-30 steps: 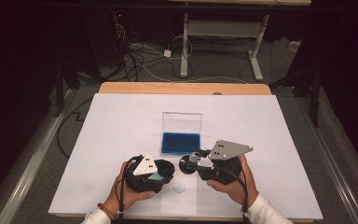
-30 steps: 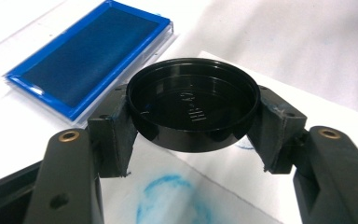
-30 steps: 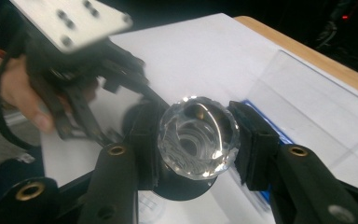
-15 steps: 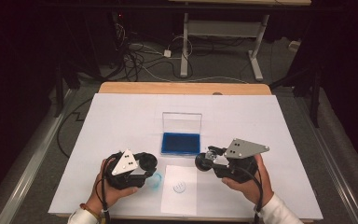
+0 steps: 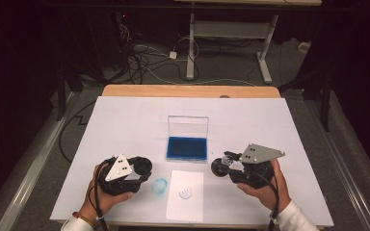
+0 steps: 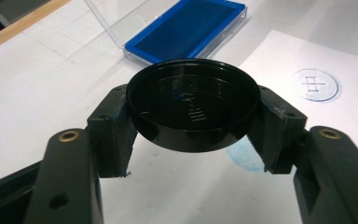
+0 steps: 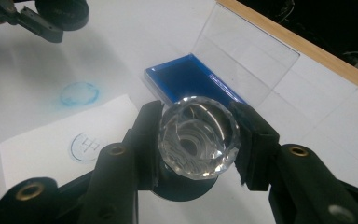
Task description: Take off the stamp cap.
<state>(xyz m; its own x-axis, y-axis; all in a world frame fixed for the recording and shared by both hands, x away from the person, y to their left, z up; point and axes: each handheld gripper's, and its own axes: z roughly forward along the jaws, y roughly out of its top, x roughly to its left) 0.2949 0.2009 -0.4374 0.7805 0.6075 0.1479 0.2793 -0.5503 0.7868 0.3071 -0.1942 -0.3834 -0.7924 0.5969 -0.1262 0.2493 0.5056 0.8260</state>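
While both my hands sit low over the white sheet (image 5: 125, 120) in the high view, my left gripper (image 5: 142, 167) lies left of the small paper (image 5: 185, 195) and my right gripper (image 5: 220, 166) right of it. The open blue ink pad (image 5: 187, 147) lies between and beyond them, its clear lid standing upright. A round blue smudge (image 5: 159, 186) marks the sheet just left of the paper, and a round stamped mark (image 5: 185, 192) sits on the paper.

Left gripper view: my jaws are clamped on a black round cap (image 6: 191, 109), hollow side facing the camera, held off the sheet. The ink pad (image 6: 186, 28) lies beyond it, the stamped mark (image 6: 316, 85) to the right, the smudge (image 6: 242, 156) partly hidden under the cap.

Right gripper view: my jaws are clamped on the stamp (image 7: 199, 136), gripping its faceted clear knob, with its dark round base below. The ink pad (image 7: 189, 81) lies just beyond, the stamped mark (image 7: 85, 146) and smudge (image 7: 78, 93) to the left. My left gripper (image 7: 58, 14) with the cap shows top left.
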